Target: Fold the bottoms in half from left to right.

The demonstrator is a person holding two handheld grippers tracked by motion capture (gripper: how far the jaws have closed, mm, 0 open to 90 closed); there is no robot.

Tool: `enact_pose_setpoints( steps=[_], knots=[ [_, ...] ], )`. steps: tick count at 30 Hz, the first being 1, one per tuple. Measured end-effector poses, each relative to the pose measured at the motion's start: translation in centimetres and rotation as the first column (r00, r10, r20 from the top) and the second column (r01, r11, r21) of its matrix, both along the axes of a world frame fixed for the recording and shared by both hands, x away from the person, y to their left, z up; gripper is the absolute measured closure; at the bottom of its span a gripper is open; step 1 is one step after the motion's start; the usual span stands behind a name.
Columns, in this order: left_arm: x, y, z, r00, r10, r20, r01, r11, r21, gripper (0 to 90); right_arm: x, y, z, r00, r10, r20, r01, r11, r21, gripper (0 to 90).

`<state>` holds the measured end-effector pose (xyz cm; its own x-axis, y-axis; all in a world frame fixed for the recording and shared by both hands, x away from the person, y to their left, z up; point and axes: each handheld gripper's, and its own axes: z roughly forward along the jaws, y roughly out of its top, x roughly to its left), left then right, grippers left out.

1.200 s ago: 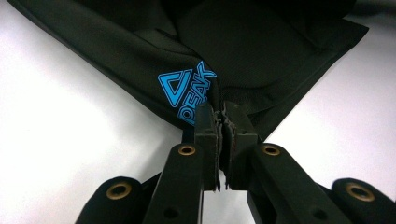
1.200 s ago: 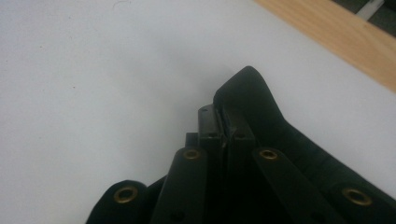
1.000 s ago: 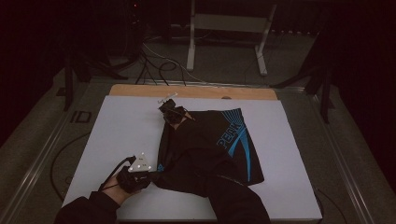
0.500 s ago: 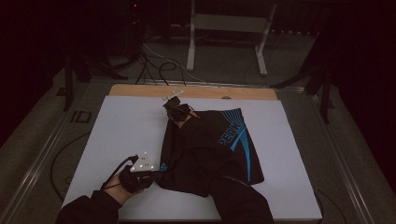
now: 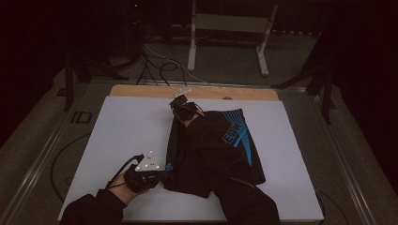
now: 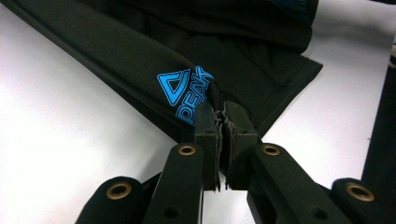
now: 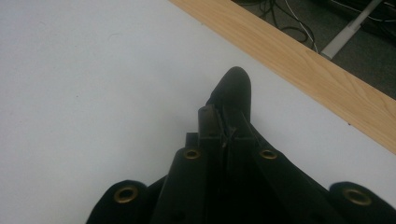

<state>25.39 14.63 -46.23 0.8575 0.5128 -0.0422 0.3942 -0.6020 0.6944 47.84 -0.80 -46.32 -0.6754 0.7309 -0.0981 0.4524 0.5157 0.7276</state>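
A pair of black shorts (image 5: 211,150) with blue print lies on the white table top (image 5: 126,126). My left gripper (image 5: 159,174) is shut on the near left corner of the shorts (image 6: 140,60), just beside the blue PEAK logo (image 6: 184,91). My right gripper (image 5: 180,107) is at the far end, shut on a corner of the shorts (image 7: 231,91) whose tip sticks out past the jaws. The right forearm lies across the shorts and hides part of them.
A wooden strip (image 5: 141,91) runs along the table's far edge (image 7: 299,60). Beyond it stand a white metal stand (image 5: 225,28) and loose cables (image 5: 155,56) on the floor. Metal rails (image 5: 42,154) flank the table.
My right gripper has carried its corner of the shorts a little farther away and to the right. My left gripper has shifted slightly right with its corner.
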Motion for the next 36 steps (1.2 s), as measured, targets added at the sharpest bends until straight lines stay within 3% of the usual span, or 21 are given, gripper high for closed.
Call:
enact_pose_setpoints(
  steps=[21,36],
  knots=[
    [0.4,-2.5,1.7,0.9982,-0.054,0.026,0.054,0.9985,-0.002,86.4,-0.3,-3.1,1.4,0.999,-0.029,0.033,0.029,1.0,0.005,88.4],
    [0.8,-4.9,2.5,0.9946,-0.097,0.038,0.097,0.9952,-0.013,86.5,-0.7,-6.3,2.2,0.9966,-0.068,0.048,0.067,0.998,0.015,88.4]
  ],
)
